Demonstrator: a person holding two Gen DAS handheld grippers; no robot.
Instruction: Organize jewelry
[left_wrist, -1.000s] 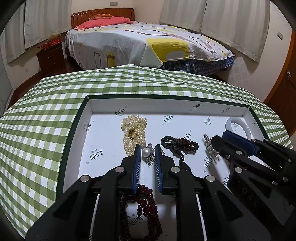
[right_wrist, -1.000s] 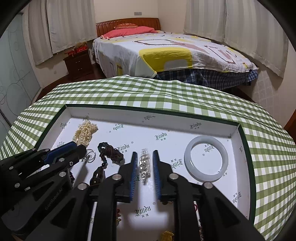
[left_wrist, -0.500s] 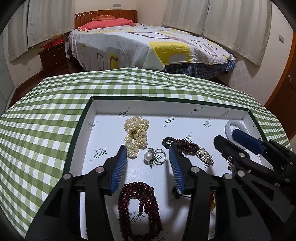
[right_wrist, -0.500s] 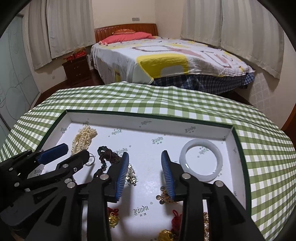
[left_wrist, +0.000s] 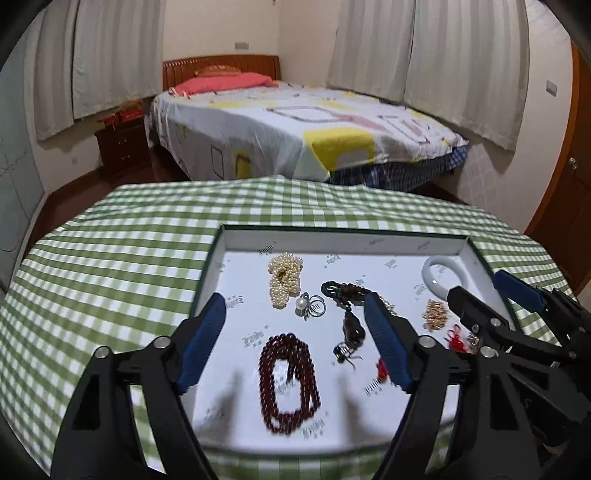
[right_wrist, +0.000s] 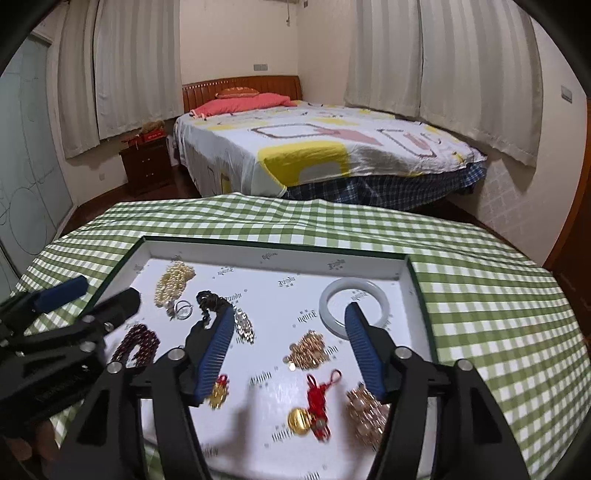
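A white-lined tray (left_wrist: 369, 242) (right_wrist: 280, 254) on the checked table holds loose jewelry: a pearl strand (left_wrist: 284, 278) (right_wrist: 173, 282), a pearl ring (left_wrist: 310, 305) (right_wrist: 181, 309), a dark cord bracelet (left_wrist: 343, 291) (right_wrist: 210, 300), a dark red bead strand (left_wrist: 288, 376) (right_wrist: 138, 345), a white bangle (left_wrist: 443, 273) (right_wrist: 352, 302), gold chains (right_wrist: 308, 350), a red-tasselled gold charm (right_wrist: 314, 406). My left gripper (left_wrist: 295, 339) is open and empty above the red beads; it also shows in the right wrist view (right_wrist: 99, 291). My right gripper (right_wrist: 291, 339) is open and empty above the gold chains; it also shows in the left wrist view (left_wrist: 491, 291).
The tray sits on a round table with a green-and-white checked cloth (left_wrist: 129, 258) (right_wrist: 480, 295). Behind the table stand a bed (left_wrist: 295, 125), a wooden nightstand (left_wrist: 122, 144) and curtained windows. A wooden door (left_wrist: 569, 184) is at the right.
Both grippers opened wide, let go of the ring and the sparkly piece, and pulled back and up from the tray. More of the near jewelry has come into view.
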